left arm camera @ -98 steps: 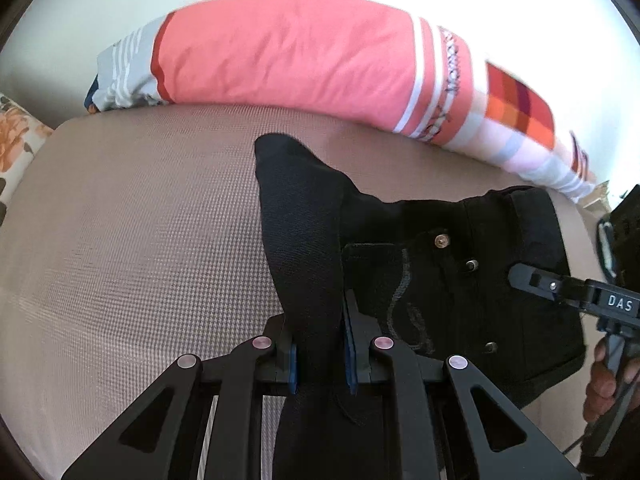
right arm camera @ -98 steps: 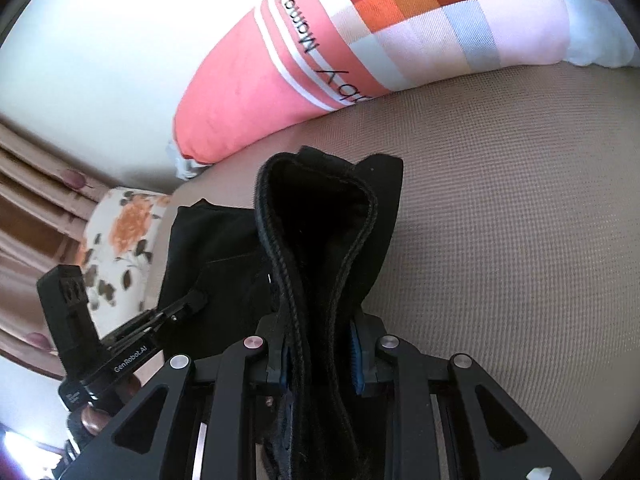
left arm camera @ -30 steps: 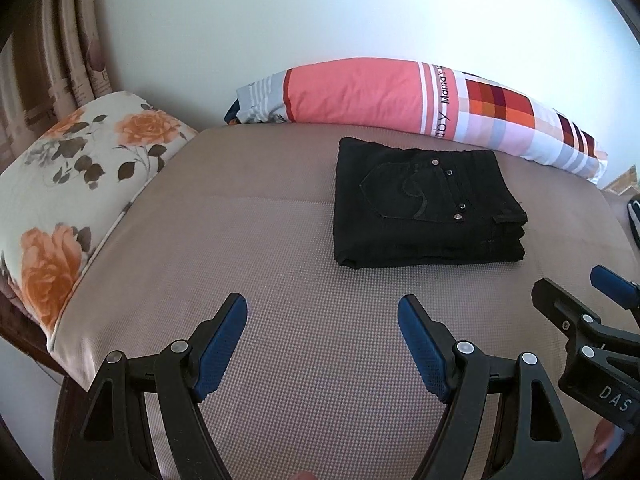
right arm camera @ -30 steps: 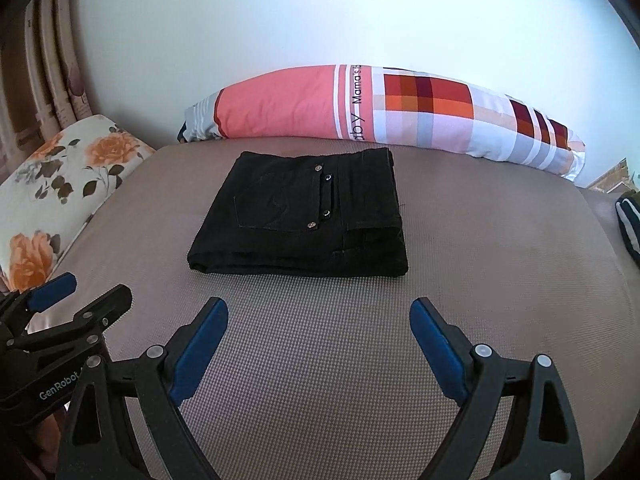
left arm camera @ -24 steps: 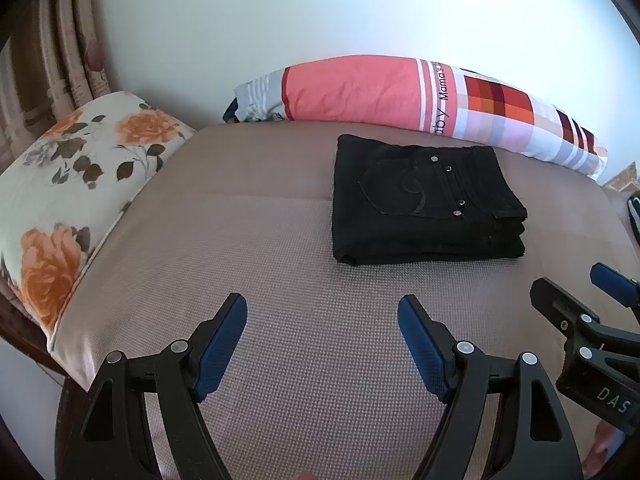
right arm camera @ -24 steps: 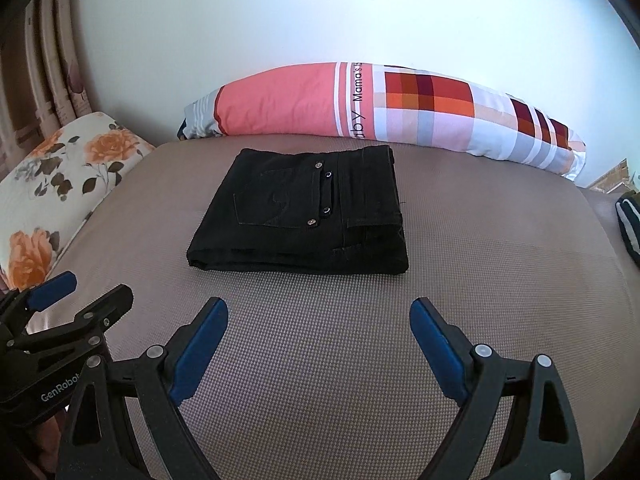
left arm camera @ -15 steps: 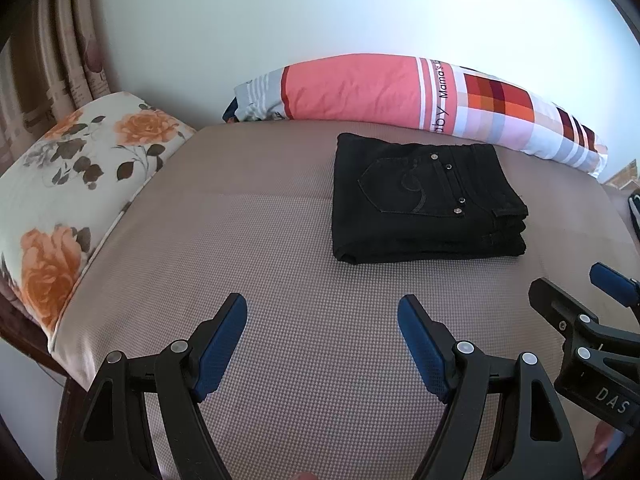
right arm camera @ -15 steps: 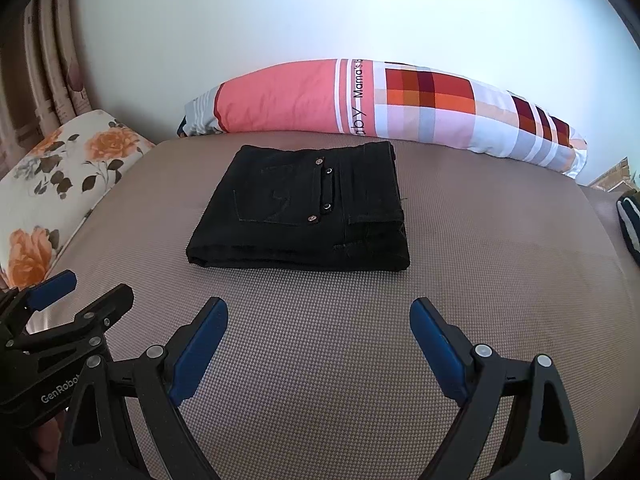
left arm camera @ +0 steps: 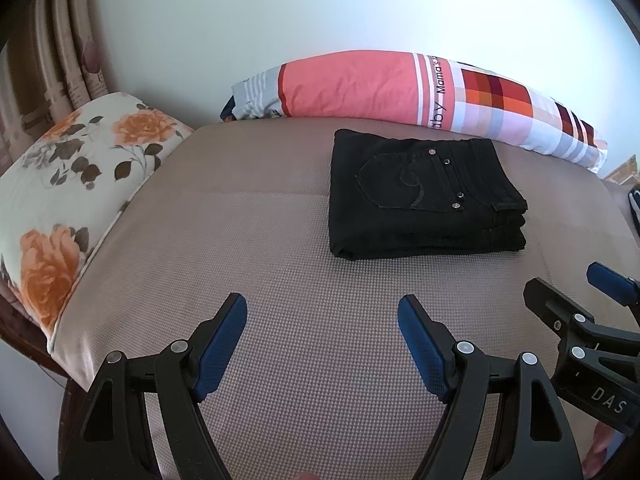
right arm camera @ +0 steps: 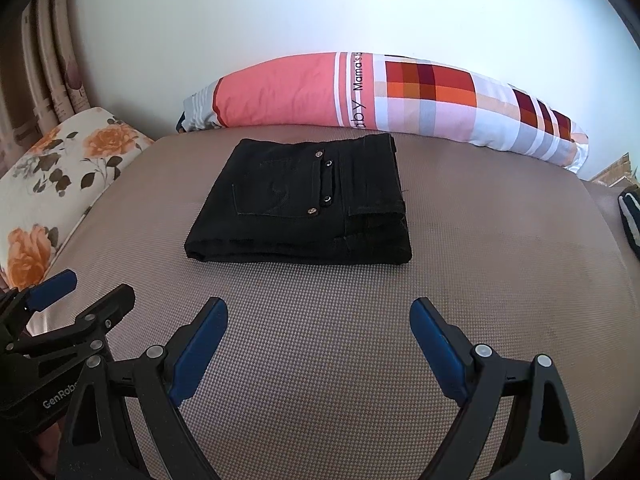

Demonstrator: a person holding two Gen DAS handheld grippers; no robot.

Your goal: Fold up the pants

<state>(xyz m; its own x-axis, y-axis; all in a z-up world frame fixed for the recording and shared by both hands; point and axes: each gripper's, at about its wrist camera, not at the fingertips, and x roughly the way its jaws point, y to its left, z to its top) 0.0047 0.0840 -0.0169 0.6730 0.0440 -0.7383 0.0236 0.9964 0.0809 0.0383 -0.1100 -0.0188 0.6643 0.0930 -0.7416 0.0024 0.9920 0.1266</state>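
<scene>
Black denim pants [left arm camera: 424, 200], folded into a compact layered rectangle with the back pocket and its metal rivets facing up, lie on a beige woven-textured mattress [left arm camera: 240, 240], just in front of a long bolster pillow [left arm camera: 400, 88] set against the white wall. The bolster's cover, coral at one end and orange-and-red checks at the other, carries black lettering that reads "Mama's" and, below it, "by"; the rest of the wording curves out of sight. A curl of decorative stitching marks the pocket. A cream pillow with orange roses [left arm camera: 68, 184] sits at the mattress's left edge, partly cut off by the frame.

The left gripper [left arm camera: 322, 312], black plastic with blue ribbed pads, hovers near the mattress's front edge with its fingers spread wide and nothing between them; "GenRobo" is legible on its body in the right wrist view. The right gripper [right arm camera: 318, 316] hangs alongside, equally splayed and empty, marked "DAS". Both are well apart from the pants. A dark striped object [right arm camera: 630, 220] at the far right is too cropped to identify.
</scene>
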